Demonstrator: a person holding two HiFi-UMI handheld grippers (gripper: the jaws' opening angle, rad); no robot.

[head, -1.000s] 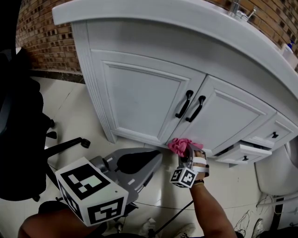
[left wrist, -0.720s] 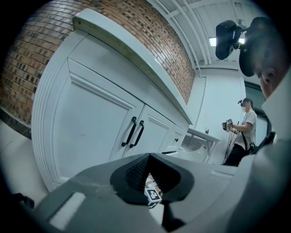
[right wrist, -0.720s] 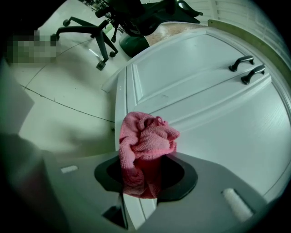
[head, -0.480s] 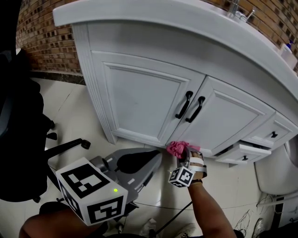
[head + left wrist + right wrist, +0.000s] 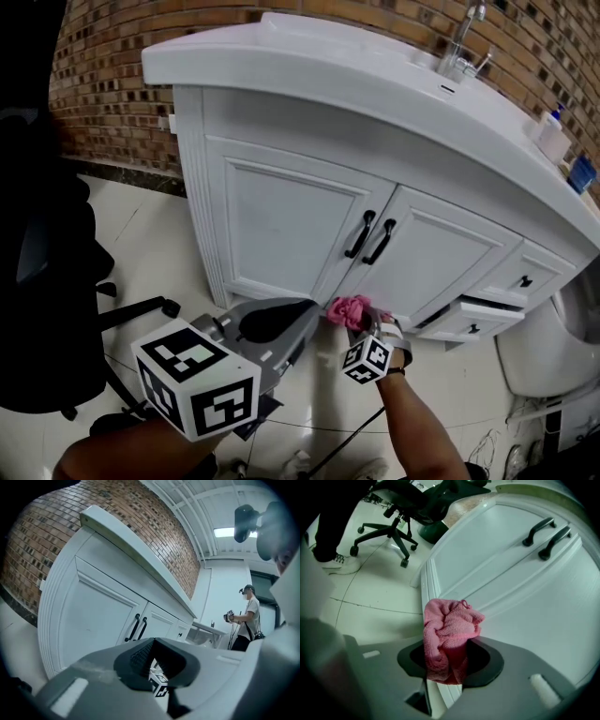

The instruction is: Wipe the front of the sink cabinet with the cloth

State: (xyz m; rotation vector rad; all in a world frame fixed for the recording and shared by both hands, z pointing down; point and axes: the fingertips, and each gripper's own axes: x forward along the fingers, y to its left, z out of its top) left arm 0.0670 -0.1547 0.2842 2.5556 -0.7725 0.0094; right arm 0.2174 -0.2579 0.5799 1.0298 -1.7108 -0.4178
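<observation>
Cloth: the pink cloth (image 5: 451, 629) is bunched up and sits at the bottom edge of the sink cabinet (image 5: 281, 220), below its two black door handles (image 5: 371, 238).
Right gripper: the right gripper (image 5: 450, 662) has its jaws closed on the cloth's lower part. The upper part bulges out against the cabinet front.
Left gripper: the left gripper (image 5: 281, 323) hangs off the cabinet, low in front of the left door. Its jaws are slightly apart with nothing between them.
Drawer: a small drawer (image 5: 466, 320) at the cabinet's lower right stands partly pulled out.
Faucet: the faucet (image 5: 461, 42) rises from the back of the cabinet top.
Chair: a black office chair (image 5: 56, 309) stands on the floor, well to the left of the cabinet.
</observation>
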